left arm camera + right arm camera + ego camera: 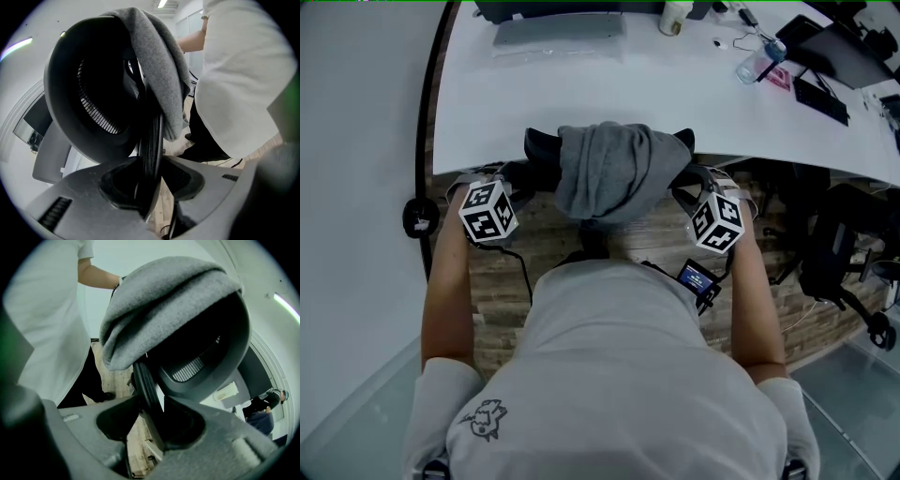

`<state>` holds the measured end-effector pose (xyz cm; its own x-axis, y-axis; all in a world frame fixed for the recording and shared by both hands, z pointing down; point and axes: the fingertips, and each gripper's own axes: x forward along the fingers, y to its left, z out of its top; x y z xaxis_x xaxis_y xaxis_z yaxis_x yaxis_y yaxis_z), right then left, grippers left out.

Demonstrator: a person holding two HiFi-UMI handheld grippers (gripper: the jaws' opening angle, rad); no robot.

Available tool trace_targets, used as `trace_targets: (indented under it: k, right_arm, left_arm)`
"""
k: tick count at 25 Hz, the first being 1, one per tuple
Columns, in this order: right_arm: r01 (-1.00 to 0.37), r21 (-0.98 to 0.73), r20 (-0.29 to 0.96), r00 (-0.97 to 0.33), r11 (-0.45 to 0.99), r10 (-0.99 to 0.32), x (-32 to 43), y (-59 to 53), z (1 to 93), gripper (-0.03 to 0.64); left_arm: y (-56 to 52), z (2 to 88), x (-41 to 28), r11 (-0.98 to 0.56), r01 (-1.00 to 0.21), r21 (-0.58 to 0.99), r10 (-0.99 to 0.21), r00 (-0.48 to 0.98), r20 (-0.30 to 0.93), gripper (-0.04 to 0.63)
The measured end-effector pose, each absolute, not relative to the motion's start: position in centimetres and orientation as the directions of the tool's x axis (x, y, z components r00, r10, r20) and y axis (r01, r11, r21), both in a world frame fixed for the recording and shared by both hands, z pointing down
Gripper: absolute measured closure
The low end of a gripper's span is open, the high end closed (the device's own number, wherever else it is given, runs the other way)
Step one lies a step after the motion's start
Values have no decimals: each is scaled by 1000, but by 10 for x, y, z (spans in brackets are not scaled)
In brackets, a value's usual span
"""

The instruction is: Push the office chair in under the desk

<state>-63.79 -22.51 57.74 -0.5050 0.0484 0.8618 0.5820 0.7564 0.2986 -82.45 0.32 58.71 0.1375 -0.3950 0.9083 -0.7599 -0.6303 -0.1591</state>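
A black office chair's backrest (pixel 542 145) stands at the edge of the white desk (pixel 609 94), with a grey garment (pixel 609 173) draped over its top. My left gripper (pixel 520 180) holds the backrest's left edge and my right gripper (pixel 689 185) its right edge. In the left gripper view the thin black rim of the backrest (pixel 93 93) runs down between the jaws of the left gripper (pixel 150 178), which close on it beside the garment (pixel 159 61). The right gripper (pixel 150 413) pinches the rim of the backrest (pixel 206 348) under the garment (pixel 164 301). The seat is hidden.
On the desk lie a grey laptop (pixel 558 37), a cup (pixel 675 17), a water bottle (pixel 759 61) and a black keyboard (pixel 820 98). Another black chair (pixel 844 253) stands under the desk at the right. A black pole foot (pixel 420 217) sits at the left.
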Motion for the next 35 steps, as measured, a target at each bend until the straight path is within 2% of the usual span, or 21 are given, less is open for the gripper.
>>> trace_targets:
  k: [8,13,16,20,23,26,29,31,35]
  right_arm:
    - [613,324,845,-530,721,70,-637,-225,576,432]
    - [599,367,804,-589,711,81,-636,-227,541,431]
    - [555,407,755,-652,725,75,-638,-228,507,433]
    - [430,451,650,-759,782,42,-640,-225,464,438]
    - [339,433,570,-821,836,37,-634,-218,442,456]
    - [267,388,459,-886,882,66,-628,-208,422,489]
    - [226,369,399,-915,902,66,-614,-200,413,547]
    - [202,336,361,-930,920,72,-602,-196,407,615]
    - [173,249,297,-950,953,95,-581,-195,399,615]
  left_arm:
    - [3,576,-825,-610,-754,-244,-422,48,905,449]
    - [-8,529,-815,-540,-775,-328,-520,1,854,449]
    - [-26,487,-808,-428,-808,-404,-646,-39,762,449]
    - [-48,426,-787,-206,-868,-452,-828,-91,553,449]
    - [-60,391,-766,-54,-911,-410,-914,-120,388,451]
    - [-65,370,-746,64,-924,-378,-951,-172,257,473]
    - [-66,371,-721,147,-926,-349,-953,-226,199,553]
    - [-68,374,-704,181,-946,-268,-957,-232,175,597]
    - [-73,377,-676,187,-968,-166,-962,-215,169,597]
